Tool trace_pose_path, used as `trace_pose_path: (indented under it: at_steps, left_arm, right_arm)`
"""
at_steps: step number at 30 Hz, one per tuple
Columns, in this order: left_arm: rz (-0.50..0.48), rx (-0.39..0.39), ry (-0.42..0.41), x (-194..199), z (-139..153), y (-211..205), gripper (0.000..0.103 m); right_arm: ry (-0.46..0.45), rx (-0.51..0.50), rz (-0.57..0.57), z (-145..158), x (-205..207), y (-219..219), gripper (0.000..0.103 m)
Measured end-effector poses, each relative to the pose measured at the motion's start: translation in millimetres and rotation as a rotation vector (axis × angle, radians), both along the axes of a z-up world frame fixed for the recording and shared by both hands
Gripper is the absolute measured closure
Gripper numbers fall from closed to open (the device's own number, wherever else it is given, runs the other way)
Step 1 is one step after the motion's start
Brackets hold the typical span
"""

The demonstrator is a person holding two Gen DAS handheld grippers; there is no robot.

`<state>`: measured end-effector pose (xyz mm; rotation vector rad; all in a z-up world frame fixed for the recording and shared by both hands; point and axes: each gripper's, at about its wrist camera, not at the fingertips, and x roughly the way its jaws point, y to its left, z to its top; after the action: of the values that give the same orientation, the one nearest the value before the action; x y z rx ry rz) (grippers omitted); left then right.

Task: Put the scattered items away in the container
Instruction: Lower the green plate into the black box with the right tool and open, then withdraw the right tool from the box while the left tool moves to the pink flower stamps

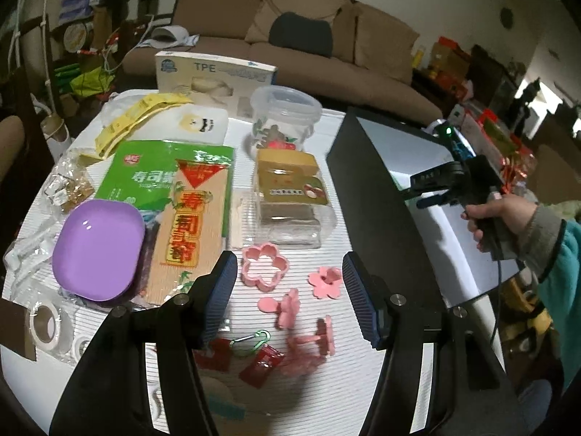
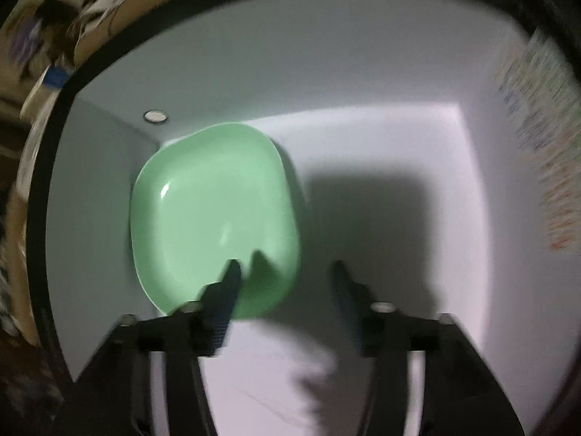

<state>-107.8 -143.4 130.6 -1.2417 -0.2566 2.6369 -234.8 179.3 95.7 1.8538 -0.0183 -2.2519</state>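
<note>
My left gripper (image 1: 288,258) is open and hovers over the white table, with nothing between its fingers. Just beyond it lie a pink flower cutter (image 1: 265,267) and pink flower stamps (image 1: 325,281). A purple plate (image 1: 96,247) sits to the left. The container (image 1: 363,181), a black box with a white inside, stands on the right. A hand holds my right gripper (image 1: 435,189) over it. In the right wrist view, which is blurred, my right gripper (image 2: 286,265) is open and points down into the container (image 2: 326,54). A green plate (image 2: 214,210) lies on its floor, free of the pads.
A sushi mat pack (image 1: 189,225) and green seaweed pack (image 1: 145,178) lie beside the purple plate. Further back are a clear lidded jar (image 1: 283,120), a clear snack box (image 1: 290,200) and a glove box (image 1: 214,76). Red packets (image 1: 259,365), a green carabiner (image 1: 252,341) and tape rolls (image 1: 45,323) lie near.
</note>
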Motion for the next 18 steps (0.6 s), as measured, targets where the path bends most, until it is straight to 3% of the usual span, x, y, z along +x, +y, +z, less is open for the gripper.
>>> trace_pose_path:
  at_steps: [4,7,11,18]
  left_arm:
    - [-0.047,-0.015,0.032,5.9,5.5,13.0,0.045]
    - [-0.068,-0.010,0.040,7.3,7.2,17.7,0.045]
    - [-0.053,-0.009,0.034,6.2,6.1,14.6,0.045]
    - [-0.026,0.010,0.040,2.8,10.1,-0.1,0.045]
  right_arm:
    - [-0.032,0.028,0.146,5.2,29.4,-7.4,0.046]
    - [-0.080,0.015,0.231,-2.2,47.0,-22.0,0.060]
    - [-0.114,-0.049,0.222,-8.5,54.5,-35.9,0.064]
    - [-0.090,-0.117,0.169,0.2,56.6,-35.7,0.064]
